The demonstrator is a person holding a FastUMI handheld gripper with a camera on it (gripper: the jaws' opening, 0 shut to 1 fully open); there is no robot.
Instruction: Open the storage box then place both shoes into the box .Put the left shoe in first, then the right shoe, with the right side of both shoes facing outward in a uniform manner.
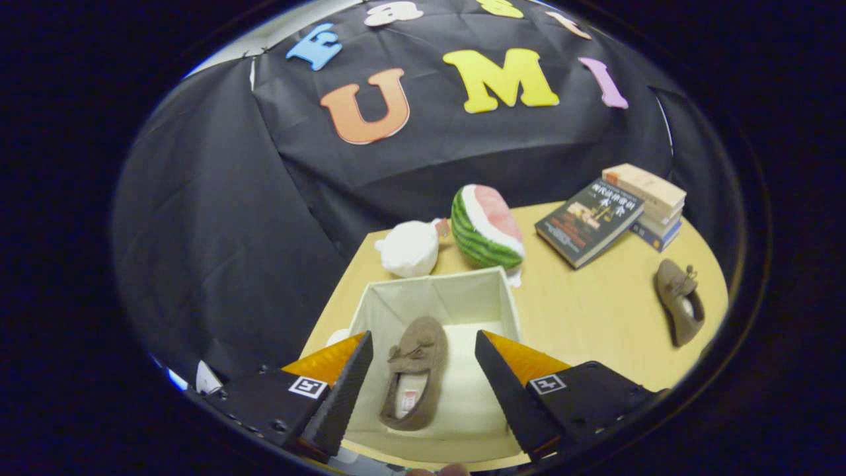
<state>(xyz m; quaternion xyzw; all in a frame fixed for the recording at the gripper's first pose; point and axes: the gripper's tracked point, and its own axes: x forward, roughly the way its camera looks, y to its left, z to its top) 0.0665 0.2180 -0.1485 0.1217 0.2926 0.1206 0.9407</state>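
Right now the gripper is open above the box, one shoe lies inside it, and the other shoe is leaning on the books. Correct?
Not quite. The gripper view shows the gripper open above the storage box with one brown shoe inside, but the other shoe lies on the bare table, apart from the books, not leaning on them.

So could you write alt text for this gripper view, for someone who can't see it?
Open tongs hover over an open fabric storage box with one brown loafer inside. A second loafer lies on the wooden table, beyond a watermelon plush and books.
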